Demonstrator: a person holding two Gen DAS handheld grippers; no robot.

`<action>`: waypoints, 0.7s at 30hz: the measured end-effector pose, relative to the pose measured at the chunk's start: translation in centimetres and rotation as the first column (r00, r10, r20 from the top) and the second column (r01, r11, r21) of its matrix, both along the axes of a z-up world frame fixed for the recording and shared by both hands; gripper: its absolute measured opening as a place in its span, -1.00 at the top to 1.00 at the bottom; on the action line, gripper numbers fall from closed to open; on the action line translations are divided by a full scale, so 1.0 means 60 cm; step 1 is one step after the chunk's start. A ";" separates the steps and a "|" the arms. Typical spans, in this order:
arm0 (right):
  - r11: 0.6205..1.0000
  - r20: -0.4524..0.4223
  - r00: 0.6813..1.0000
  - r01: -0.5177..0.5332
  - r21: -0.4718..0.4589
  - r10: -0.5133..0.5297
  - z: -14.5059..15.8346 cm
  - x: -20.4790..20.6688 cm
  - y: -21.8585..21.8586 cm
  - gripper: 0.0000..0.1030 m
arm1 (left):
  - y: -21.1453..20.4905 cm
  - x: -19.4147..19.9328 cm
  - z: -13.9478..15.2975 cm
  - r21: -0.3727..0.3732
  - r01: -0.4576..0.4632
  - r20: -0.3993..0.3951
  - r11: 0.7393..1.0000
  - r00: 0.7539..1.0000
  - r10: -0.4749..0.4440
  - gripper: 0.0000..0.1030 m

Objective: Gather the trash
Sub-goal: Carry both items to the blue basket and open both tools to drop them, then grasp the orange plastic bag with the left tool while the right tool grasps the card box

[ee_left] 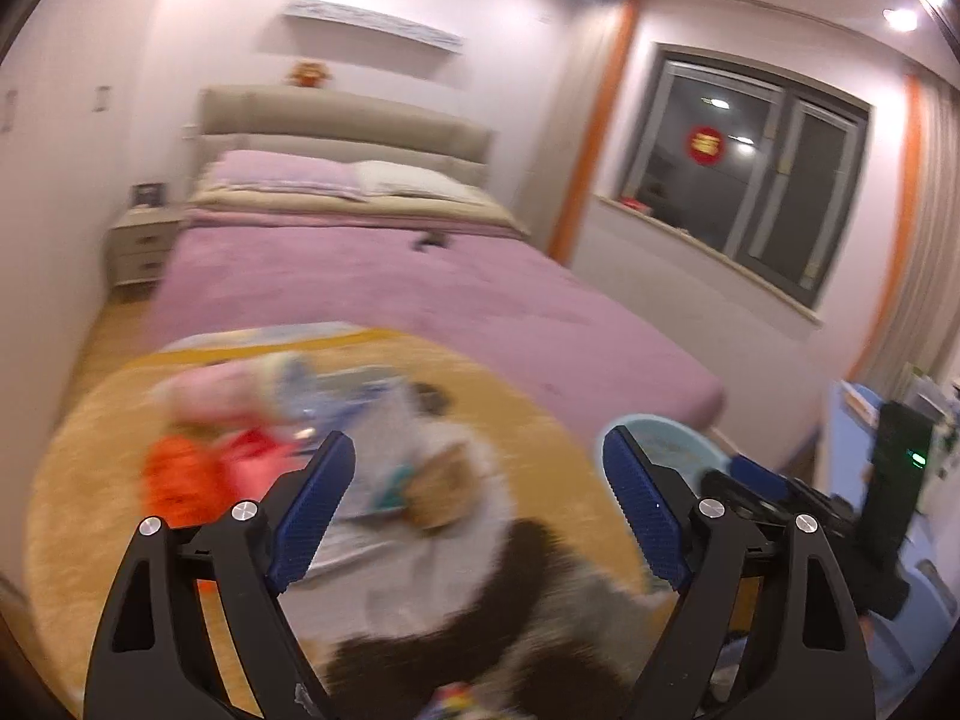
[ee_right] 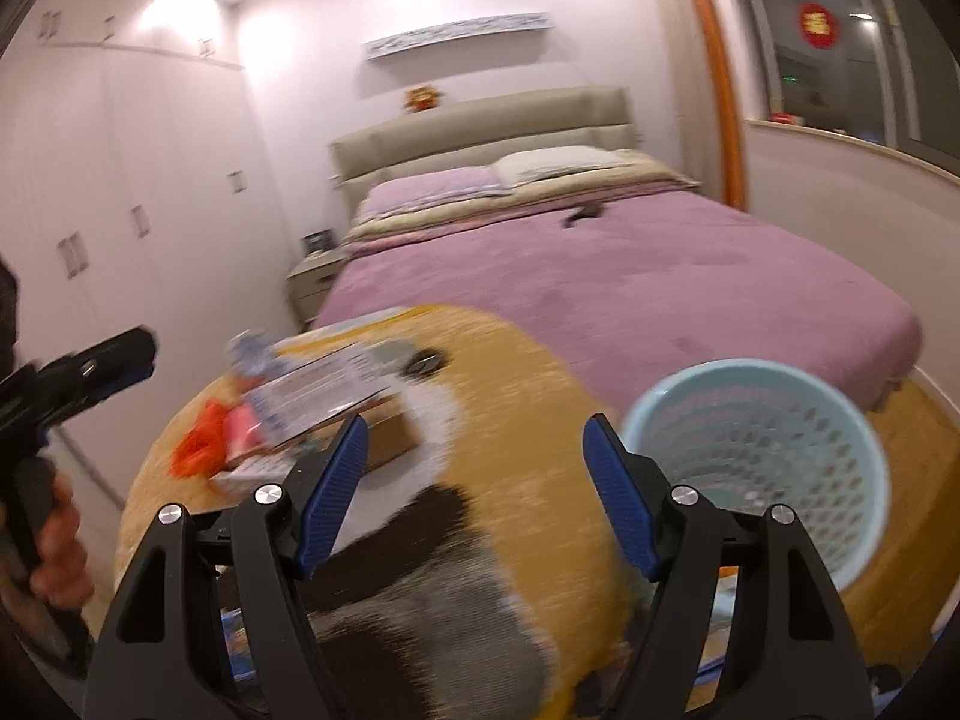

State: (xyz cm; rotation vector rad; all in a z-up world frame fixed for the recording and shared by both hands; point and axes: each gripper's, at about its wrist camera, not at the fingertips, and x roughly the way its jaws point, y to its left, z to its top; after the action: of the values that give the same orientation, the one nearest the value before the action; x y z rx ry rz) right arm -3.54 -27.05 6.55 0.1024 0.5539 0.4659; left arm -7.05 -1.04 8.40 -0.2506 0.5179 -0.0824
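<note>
A blurred pile of trash lies on a round yellow rug (ee_left: 78, 480): an orange net (ee_left: 171, 483), a pink packet (ee_left: 255, 459), printed paper (ee_left: 384, 420) and a small cardboard box (ee_left: 441, 489). The same pile shows in the right wrist view, with the orange net (ee_right: 195, 441) and a flat printed package (ee_right: 324, 393). A light blue mesh basket (ee_right: 762, 456) stands on the floor at the right of the rug; its rim (ee_left: 657, 432) shows in the left view. My left gripper (ee_left: 477, 507) is open and empty above the rug. My right gripper (ee_right: 474, 495) is open and empty beside the basket.
A bed with a purple cover (ee_left: 420, 288) fills the space beyond the rug. A nightstand (ee_left: 141, 246) stands left of the bed. White wardrobes (ee_right: 120, 228) line the left wall. A window with a sill (ee_left: 756, 180) is on the right. A blue desk (ee_left: 870, 480) stands at the right.
</note>
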 end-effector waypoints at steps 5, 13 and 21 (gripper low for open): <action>0.990 -0.029 0.990 -0.139 -0.023 0.139 -0.031 -0.051 0.070 -0.36 | 0.084 -0.026 -0.028 -0.035 -0.140 -0.068 0.990 0.988 0.137 -0.61; 0.939 -0.189 0.929 -0.337 -0.069 0.319 -0.115 -0.141 0.150 -0.36 | 0.149 -0.053 -0.060 -0.045 -0.228 -0.143 0.973 0.965 0.220 -0.61; 0.916 -0.364 0.852 -0.401 0.005 0.376 -0.189 -0.164 0.182 -0.36 | 0.135 -0.068 -0.090 -0.050 -0.219 -0.160 0.974 0.965 0.209 -0.61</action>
State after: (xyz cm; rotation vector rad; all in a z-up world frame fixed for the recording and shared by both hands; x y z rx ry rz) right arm -13.37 -16.16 -4.78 0.0038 0.9604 0.8329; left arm -11.11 7.03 3.02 -0.3799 0.6392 0.1312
